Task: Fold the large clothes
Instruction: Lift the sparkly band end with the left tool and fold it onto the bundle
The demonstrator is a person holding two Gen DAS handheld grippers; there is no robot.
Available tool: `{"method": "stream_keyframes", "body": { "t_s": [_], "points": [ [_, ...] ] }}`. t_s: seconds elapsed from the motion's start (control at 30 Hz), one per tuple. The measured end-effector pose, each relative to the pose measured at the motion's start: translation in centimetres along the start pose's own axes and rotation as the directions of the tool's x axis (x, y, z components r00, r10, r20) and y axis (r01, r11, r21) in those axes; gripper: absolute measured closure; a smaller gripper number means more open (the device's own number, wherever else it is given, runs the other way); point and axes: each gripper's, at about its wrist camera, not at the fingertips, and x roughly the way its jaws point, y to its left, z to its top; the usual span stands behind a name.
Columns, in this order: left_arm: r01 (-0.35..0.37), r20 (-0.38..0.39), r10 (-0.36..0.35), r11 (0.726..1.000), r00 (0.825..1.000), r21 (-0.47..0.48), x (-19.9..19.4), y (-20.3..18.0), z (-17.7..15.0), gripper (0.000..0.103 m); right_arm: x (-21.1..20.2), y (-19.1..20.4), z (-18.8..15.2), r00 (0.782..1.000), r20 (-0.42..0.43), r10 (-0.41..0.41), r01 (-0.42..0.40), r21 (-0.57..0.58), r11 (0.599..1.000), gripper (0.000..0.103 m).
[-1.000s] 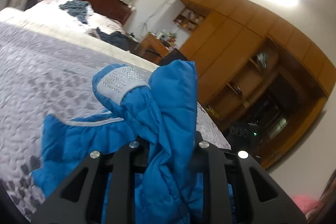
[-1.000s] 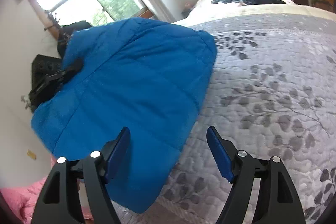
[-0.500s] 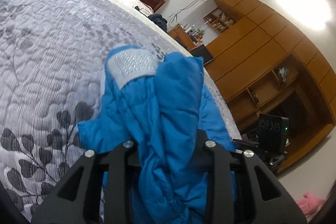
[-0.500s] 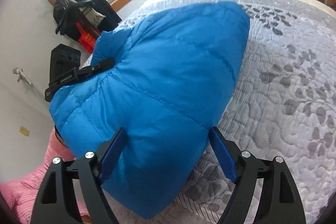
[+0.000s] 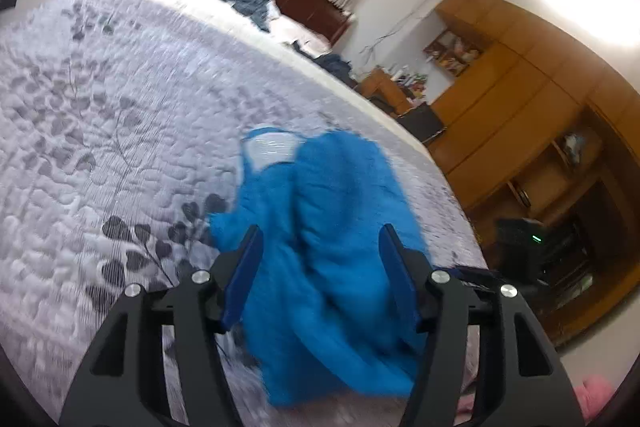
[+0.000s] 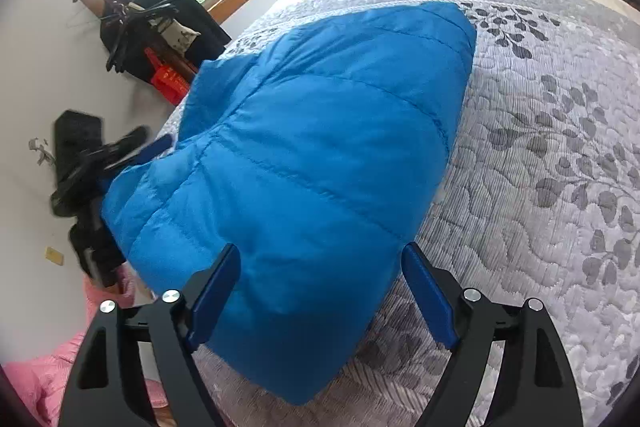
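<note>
On the near part of the bed (image 6: 560,155), a blue quilted jacket (image 6: 320,147) is seen lying in a folded heap on the grey leaf-patterned bedspread, its lower end reaching the bed's near edge. From the right wrist view, the right tongs (image 6: 320,291) are held wide apart, the blue pads set on either side of the jacket's near end without any fabric being pinched. To the right of the jacket a broad stretch of bare bedspread is left free, running up to the pale far border of the cover. At the jacket's left side the bed edge falls away toward the floor, where a black device (image 6: 80,163) and a rack of dark clothing (image 6: 160,23) are seen near the wall. From the left wrist view, somewhat blurred, the left tongs (image 5: 320,267) are likewise spread wide, with the bunched jacket (image 5: 328,227) lying between and beyond the fingers, a pale grey patch (image 5: 272,149) showing at its far end. Open bedspread is seen to the left of it, while the bed's right edge passes close by, wooden cabinets (image 5: 520,115) standing beyond.
</note>
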Motion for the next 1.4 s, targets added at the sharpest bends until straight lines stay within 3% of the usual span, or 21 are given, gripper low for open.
{"method": "stream_keyframes", "body": {
  "t_s": [0.17, 0.27, 0.4, 0.53, 0.9, 1.07, 1.27, 1.4],
  "points": [
    [0.013, -0.046, -0.010, 0.998, 0.999, 0.068, -1.2, -4.6, -2.0, 0.040, -0.1, 0.1, -0.3, 1.000, -0.015, -0.005, 0.005, 0.002, 1.000, 0.019],
    [-0.021, -0.100, 0.029, 0.996, 0.995, 0.082, -0.1, -5.6, -2.9, 0.041, 0.1, 0.1, -0.3, 1.000, -0.019, 0.007, -0.006, 0.018, 1.000, 0.019],
    [-0.017, -0.164, 0.024, 0.999, 0.986, 0.044, 1.3, -4.6, -3.3, 0.079, 0.3, 0.3, -0.2, 1.000, -0.017, 0.009, -0.008, 0.020, 1.000, 0.019],
    [-0.003, -0.176, 0.008, 1.000, 0.984, 0.030, 0.9, -4.3, -3.6, 0.088, 0.2, 0.5, -0.2, 1.000, -0.016, 0.008, -0.008, 0.013, 1.000, 0.019],
    [0.000, -0.265, -0.038, 0.990, 0.963, -0.139, 2.1, 0.9, -7.1, 0.089, 1.5, 0.9, 0.0, 0.999, -0.050, 0.001, -0.002, -0.017, 1.000, 0.019],
    [0.050, -0.213, -0.098, 0.974, 0.972, -0.220, 3.2, 3.5, -9.6, 0.086, 2.7, 0.7, -0.2, 0.997, -0.073, 0.016, -0.017, -0.016, 1.000, 0.015],
    [0.052, -0.209, -0.098, 0.975, 0.973, -0.218, 2.2, 2.9, -9.1, 0.083, 2.7, 1.1, 0.1, 0.998, -0.062, -0.002, 0.000, -0.025, 1.000, 0.015],
    [-0.003, -0.188, -0.023, 0.991, 0.982, -0.137, 0.1, 0.8, -6.9, 0.070, 2.0, 1.5, 0.0, 0.999, -0.034, -0.039, 0.038, -0.047, 0.998, 0.015]
  ]
}}
